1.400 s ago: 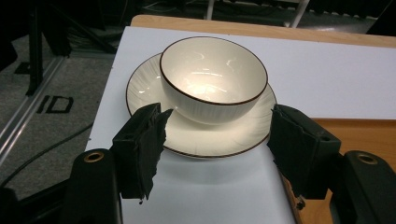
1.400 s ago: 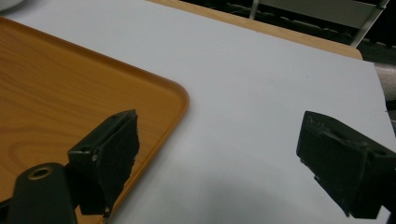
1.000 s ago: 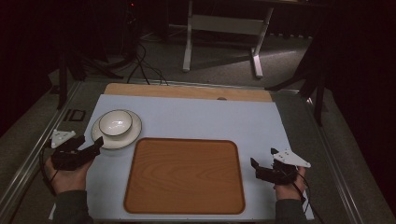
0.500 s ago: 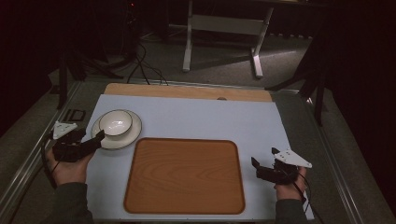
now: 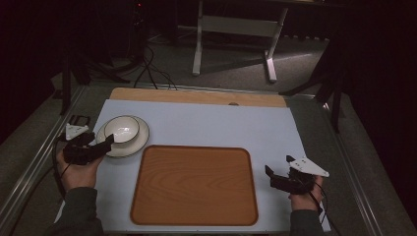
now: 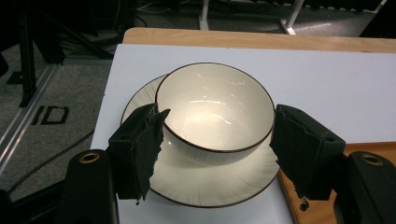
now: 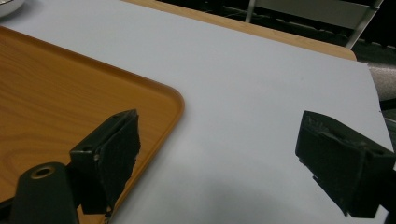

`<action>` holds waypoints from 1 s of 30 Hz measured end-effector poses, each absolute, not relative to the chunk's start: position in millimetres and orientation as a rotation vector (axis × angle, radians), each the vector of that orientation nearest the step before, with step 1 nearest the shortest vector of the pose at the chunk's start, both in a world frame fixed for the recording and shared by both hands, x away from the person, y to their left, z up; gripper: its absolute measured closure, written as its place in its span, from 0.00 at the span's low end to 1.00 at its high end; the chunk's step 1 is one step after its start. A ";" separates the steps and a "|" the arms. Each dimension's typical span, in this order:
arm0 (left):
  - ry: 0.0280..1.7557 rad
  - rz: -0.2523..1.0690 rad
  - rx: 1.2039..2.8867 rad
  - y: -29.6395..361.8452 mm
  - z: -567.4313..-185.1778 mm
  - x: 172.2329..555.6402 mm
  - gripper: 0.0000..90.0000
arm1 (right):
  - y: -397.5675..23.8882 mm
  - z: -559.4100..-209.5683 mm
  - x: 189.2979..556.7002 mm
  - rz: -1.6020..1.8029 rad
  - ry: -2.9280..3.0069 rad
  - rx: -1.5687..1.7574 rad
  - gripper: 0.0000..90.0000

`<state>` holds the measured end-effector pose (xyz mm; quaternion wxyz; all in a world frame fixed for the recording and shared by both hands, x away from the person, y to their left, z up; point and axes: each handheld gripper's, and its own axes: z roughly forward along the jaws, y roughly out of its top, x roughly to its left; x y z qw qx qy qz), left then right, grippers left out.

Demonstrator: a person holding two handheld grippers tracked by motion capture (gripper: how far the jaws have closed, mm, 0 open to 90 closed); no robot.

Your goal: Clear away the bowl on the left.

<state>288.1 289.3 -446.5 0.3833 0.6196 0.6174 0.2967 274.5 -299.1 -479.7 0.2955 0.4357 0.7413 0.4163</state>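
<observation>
Bowl (image 6: 215,109): cream-white, glossy, thin dark brown rim line.
Plate (image 6: 205,182): cream-white, dark brown edge line, faint radial ribbing.
Tray (image 5: 194,184): orange-brown wood grain.
Mat (image 5: 216,123): pale blue-grey, plain.
Table (image 5: 196,96): light wood strip at far edge.
Left gripper (image 6: 217,140), right gripper (image 7: 219,158): black jaws.

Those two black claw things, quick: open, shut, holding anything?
Left gripper: open, jaws either side of the cream brown-rimmed ceramic bowl, holding nothing.
Right gripper: open, empty, above the pale blue table mat.
</observation>
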 end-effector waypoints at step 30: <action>1.707 0.664 1.540 296.5 -468.6 324.1 0.44 | -299.1 -479.5 275.0 1.109 1.965 1.161 0.15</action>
